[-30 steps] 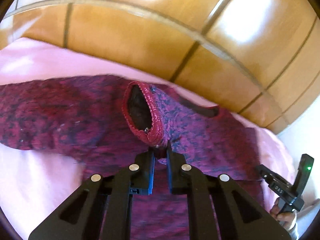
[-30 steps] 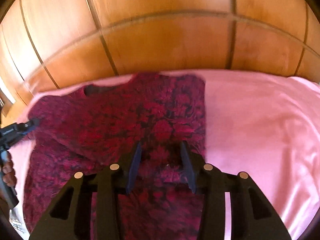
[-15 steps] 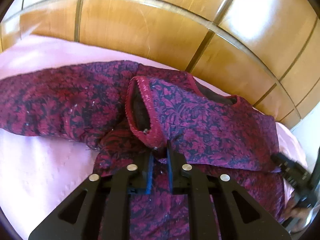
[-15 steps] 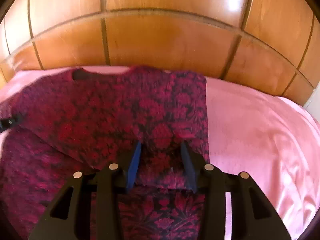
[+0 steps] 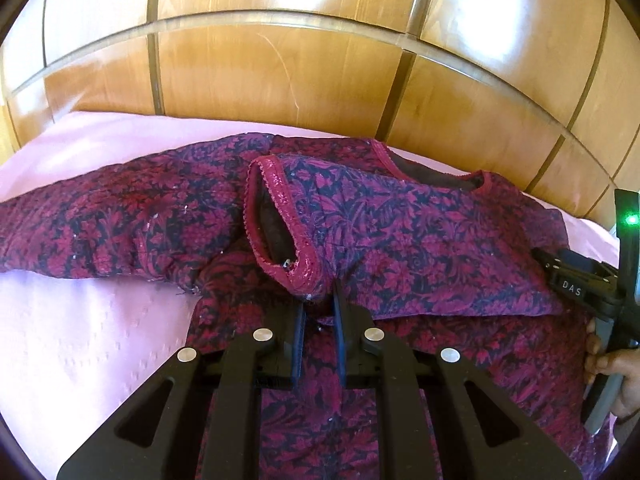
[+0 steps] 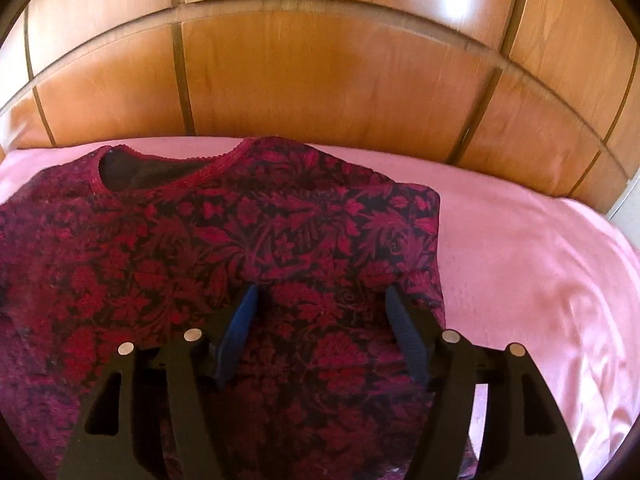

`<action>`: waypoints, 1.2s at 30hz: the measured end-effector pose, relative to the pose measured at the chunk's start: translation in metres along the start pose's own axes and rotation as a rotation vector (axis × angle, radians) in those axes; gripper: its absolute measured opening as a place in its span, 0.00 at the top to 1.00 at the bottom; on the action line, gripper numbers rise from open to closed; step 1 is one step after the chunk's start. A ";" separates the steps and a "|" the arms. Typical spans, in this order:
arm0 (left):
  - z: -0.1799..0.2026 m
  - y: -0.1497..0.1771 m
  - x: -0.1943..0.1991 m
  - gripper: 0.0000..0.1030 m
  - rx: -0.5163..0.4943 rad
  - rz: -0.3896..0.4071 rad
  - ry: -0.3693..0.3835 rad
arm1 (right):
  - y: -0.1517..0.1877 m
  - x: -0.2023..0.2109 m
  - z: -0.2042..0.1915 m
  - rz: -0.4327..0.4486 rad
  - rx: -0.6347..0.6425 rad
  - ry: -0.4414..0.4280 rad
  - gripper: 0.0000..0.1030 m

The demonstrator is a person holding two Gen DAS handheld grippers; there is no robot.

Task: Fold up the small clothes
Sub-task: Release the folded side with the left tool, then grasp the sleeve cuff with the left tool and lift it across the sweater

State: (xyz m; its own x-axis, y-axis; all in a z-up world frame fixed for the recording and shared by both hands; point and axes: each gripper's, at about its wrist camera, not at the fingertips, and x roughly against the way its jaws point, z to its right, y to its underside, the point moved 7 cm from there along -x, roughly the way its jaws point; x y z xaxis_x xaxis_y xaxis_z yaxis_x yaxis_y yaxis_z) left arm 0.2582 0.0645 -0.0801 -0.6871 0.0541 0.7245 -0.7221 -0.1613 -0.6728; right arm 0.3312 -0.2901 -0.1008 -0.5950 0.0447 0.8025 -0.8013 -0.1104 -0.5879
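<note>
A dark red floral top [image 5: 420, 232] lies on a pink bedsheet [image 5: 88, 344]. My left gripper [image 5: 318, 300] is shut on the cuff [image 5: 296, 268] of a sleeve that is folded across the chest; the cuff opening faces left. The other sleeve [image 5: 112, 220] stretches out to the left. In the right wrist view the top [image 6: 240, 240] lies flat, neckline [image 6: 160, 172] at the back left. My right gripper [image 6: 320, 300] is open and empty just above the folded right edge of the top. It also shows in the left wrist view [image 5: 580, 284], at the right edge.
A wooden panelled headboard [image 5: 280, 60] stands right behind the top and also fills the back of the right wrist view [image 6: 320, 80]. Bare pink sheet [image 6: 540, 280] lies to the right of the top. A hand [image 5: 616, 372] holds the right gripper's handle.
My left gripper has carried the sleeve cuff further right across the chest. My right gripper's jaws have opened wider and it has drawn closer over the top.
</note>
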 end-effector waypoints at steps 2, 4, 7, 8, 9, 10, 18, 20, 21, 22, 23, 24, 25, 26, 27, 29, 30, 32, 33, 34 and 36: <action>-0.001 0.000 0.001 0.86 0.001 0.002 -0.008 | 0.001 0.002 -0.001 0.007 0.009 0.013 0.36; -0.002 0.001 0.005 0.82 0.008 0.002 -0.019 | 0.001 0.004 0.000 0.005 0.008 0.012 0.36; -0.005 0.004 0.010 0.73 0.022 0.002 -0.026 | 0.001 0.012 0.000 0.015 0.014 0.028 0.29; -0.006 0.005 0.012 0.73 0.023 0.005 -0.030 | 0.001 0.017 -0.001 0.021 0.012 0.032 0.27; -0.008 0.007 0.015 0.73 0.021 0.005 -0.036 | 0.002 0.021 -0.001 0.028 0.009 0.029 0.26; -0.009 0.008 0.015 0.73 0.022 0.005 -0.038 | 0.003 0.026 -0.002 0.036 0.008 0.023 0.25; -0.011 0.017 0.038 0.73 0.021 0.038 -0.052 | 0.022 0.060 -0.012 0.083 0.012 -0.013 0.19; -0.009 0.020 0.041 0.72 0.012 0.040 -0.060 | 0.030 0.057 -0.020 0.059 0.035 -0.016 0.19; -0.009 0.022 0.042 0.72 0.010 0.040 -0.065 | 0.033 0.053 -0.021 0.048 0.045 -0.001 0.18; -0.009 0.023 0.044 0.72 0.012 0.040 -0.064 | 0.035 0.049 -0.022 0.039 0.042 0.005 0.17; -0.009 0.025 0.046 0.72 0.014 0.042 -0.061 | 0.035 0.046 -0.021 0.035 0.027 0.005 0.17; -0.010 0.026 0.050 0.72 0.016 0.046 -0.059 | 0.033 0.046 -0.018 0.030 0.015 0.005 0.17; -0.011 0.027 0.052 0.72 0.018 0.049 -0.057 | 0.032 0.048 -0.018 0.027 0.009 0.007 0.17; -0.012 0.028 0.056 0.57 0.025 0.053 -0.048 | 0.032 0.052 -0.017 0.031 0.007 0.009 0.17; -0.013 0.029 0.059 0.42 0.035 0.063 -0.042 | 0.032 0.057 -0.017 0.037 0.010 0.005 0.17; -0.018 0.029 0.067 0.39 0.052 0.092 -0.035 | 0.033 0.066 -0.018 0.052 0.020 -0.003 0.17; -0.020 0.030 0.068 0.39 0.054 0.090 -0.034 | 0.035 0.072 -0.019 0.062 0.026 -0.006 0.16; -0.025 0.033 0.070 0.39 0.071 0.081 -0.022 | 0.042 0.083 -0.022 0.080 0.040 -0.014 0.14; -0.031 0.035 0.071 0.39 0.090 0.077 -0.013 | 0.046 0.089 -0.024 0.084 0.046 -0.020 0.13; -0.037 0.036 0.071 0.39 0.108 0.073 -0.006 | 0.052 0.093 -0.027 0.084 0.054 -0.028 0.13; -0.056 0.038 0.075 0.39 0.165 0.070 0.010 | 0.067 0.100 -0.034 0.080 0.088 -0.042 0.12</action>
State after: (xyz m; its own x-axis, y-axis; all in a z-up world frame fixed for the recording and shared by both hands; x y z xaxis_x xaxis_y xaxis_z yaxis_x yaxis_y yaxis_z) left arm 0.1748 0.1175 -0.0598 -0.7364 0.0471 0.6749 -0.6504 -0.3242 -0.6870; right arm 0.2162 -0.2595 -0.0636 -0.6522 -0.0092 0.7580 -0.7418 -0.1987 -0.6406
